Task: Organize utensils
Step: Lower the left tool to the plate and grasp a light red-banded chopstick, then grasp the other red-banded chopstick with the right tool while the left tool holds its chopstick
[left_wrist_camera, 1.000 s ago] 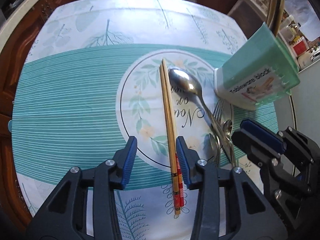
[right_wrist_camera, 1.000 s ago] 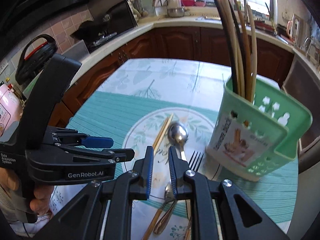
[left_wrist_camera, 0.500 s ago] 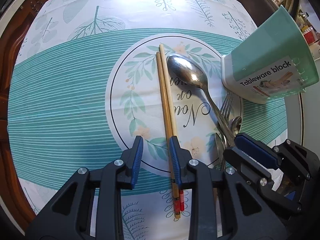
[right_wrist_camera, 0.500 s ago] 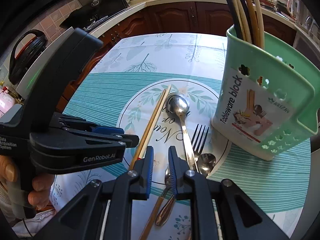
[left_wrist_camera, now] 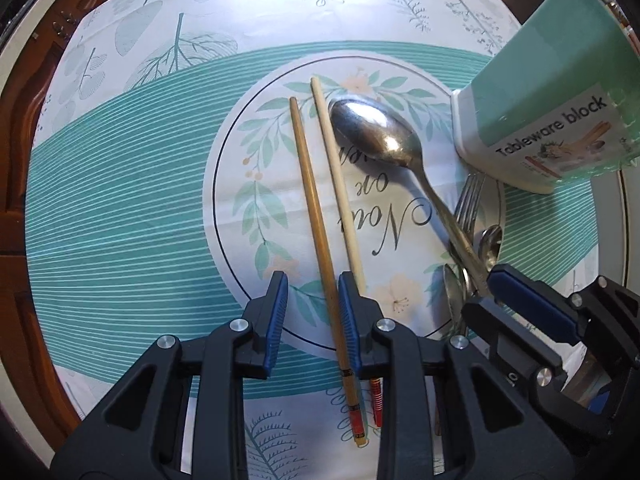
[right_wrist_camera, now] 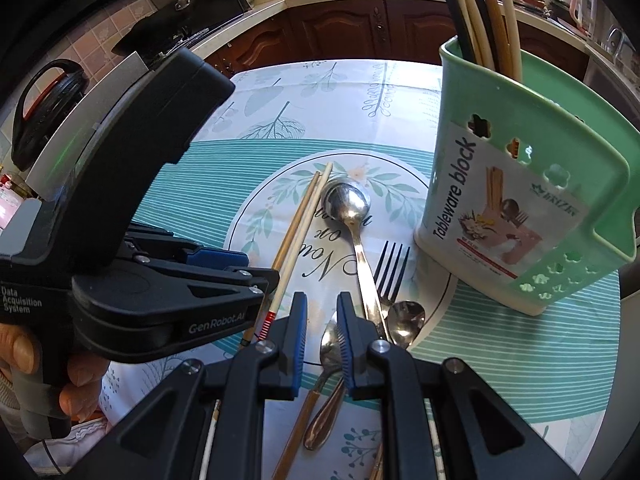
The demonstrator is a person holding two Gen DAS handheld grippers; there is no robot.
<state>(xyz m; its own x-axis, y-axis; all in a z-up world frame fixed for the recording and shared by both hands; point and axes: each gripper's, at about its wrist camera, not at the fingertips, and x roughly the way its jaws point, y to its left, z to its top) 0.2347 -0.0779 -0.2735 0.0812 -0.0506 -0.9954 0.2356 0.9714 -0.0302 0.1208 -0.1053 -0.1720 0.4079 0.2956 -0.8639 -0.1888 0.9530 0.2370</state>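
Note:
Two chopsticks lie on the round print of the tablecloth (left_wrist_camera: pixel 120 220). The darker chopstick (left_wrist_camera: pixel 316 216) runs between the fingers of my left gripper (left_wrist_camera: pixel 312 320), close to the right pad. The left pad stands clear of it, and the jaws are closing. The pale chopstick (left_wrist_camera: pixel 340 184) passes under the right finger. A large spoon (right_wrist_camera: pixel 348 204), a fork (right_wrist_camera: pixel 390 272) and small spoons (right_wrist_camera: pixel 408 316) lie beside them. My right gripper (right_wrist_camera: pixel 322 340) hovers over the small spoons with a narrow gap and grips nothing. The green utensil holder (right_wrist_camera: pixel 520 200) stands to the right with several chopsticks (right_wrist_camera: pixel 480 12) in it.
A hand (right_wrist_camera: pixel 80 380) holds the left gripper (right_wrist_camera: pixel 264 276) close beside my right one. Behind the table are dark wood cabinets (right_wrist_camera: pixel 340 28), a worktop and a stove at the back left. The table's rim (left_wrist_camera: pixel 24 92) curves round on the left.
The left gripper has come down and forward along the chopsticks, and its jaws have narrowed around the darker one. The two chopsticks have spread apart. The right gripper has sunk a little.

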